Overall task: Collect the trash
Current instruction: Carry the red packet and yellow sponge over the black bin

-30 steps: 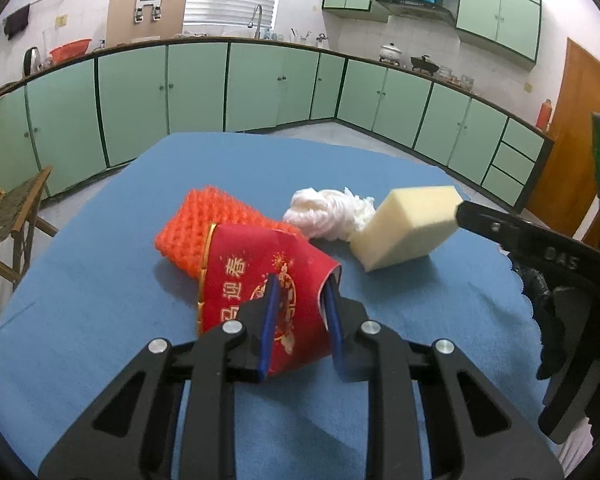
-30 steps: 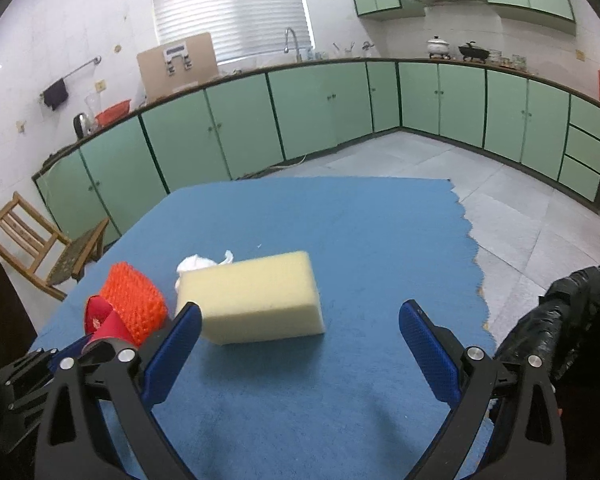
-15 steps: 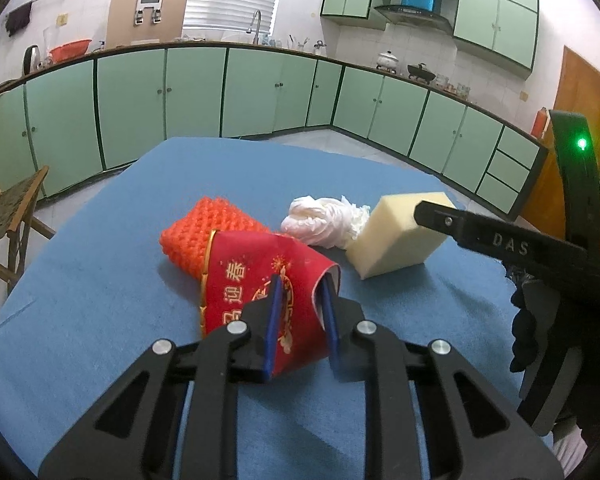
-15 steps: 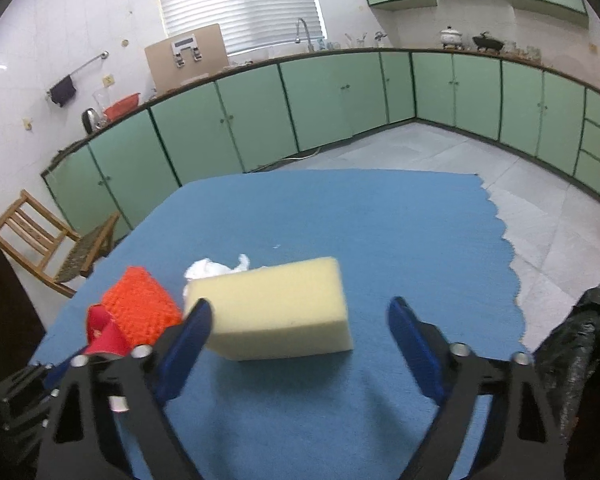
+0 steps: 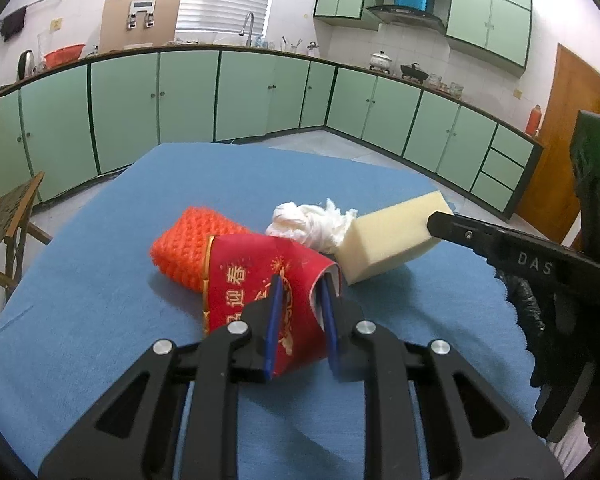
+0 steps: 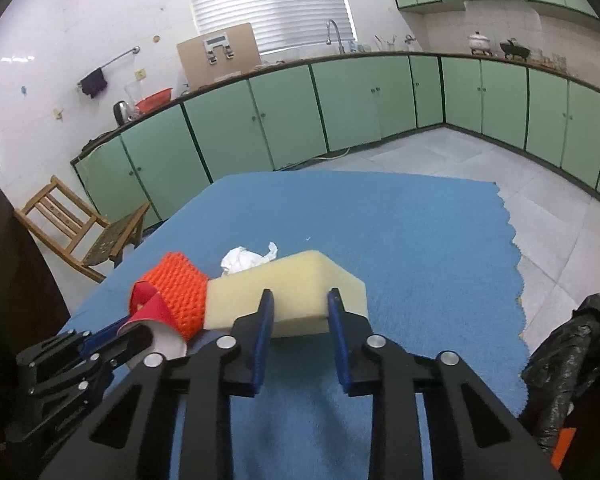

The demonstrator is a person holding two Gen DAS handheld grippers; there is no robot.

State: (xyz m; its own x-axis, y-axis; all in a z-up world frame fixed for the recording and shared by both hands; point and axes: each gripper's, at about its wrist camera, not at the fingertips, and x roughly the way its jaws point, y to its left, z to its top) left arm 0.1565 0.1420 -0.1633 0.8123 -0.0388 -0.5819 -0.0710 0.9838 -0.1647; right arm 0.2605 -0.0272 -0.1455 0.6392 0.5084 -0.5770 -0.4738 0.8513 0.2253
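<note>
The left gripper (image 5: 300,304) is clamped on the wall of a red paper cup (image 5: 260,284) lying on its side on the blue cloth (image 5: 100,300), while the jaws of the right gripper (image 6: 300,308) are closing on a pale yellow sponge block (image 6: 300,284), which is pinched between the blue pads. In the left wrist view, an orange knitted scrubber (image 5: 184,244) is seen touching the cup at about eleven o'clock, the sponge lies at two o'clock, and a crumpled white tissue (image 5: 312,224) is seen behind, at one o'clock. Farther off, green cabinets (image 5: 188,96) are seen along the wall, and a black plastic bag (image 6: 572,356) is seen at three o'clock in the right wrist view.
</note>
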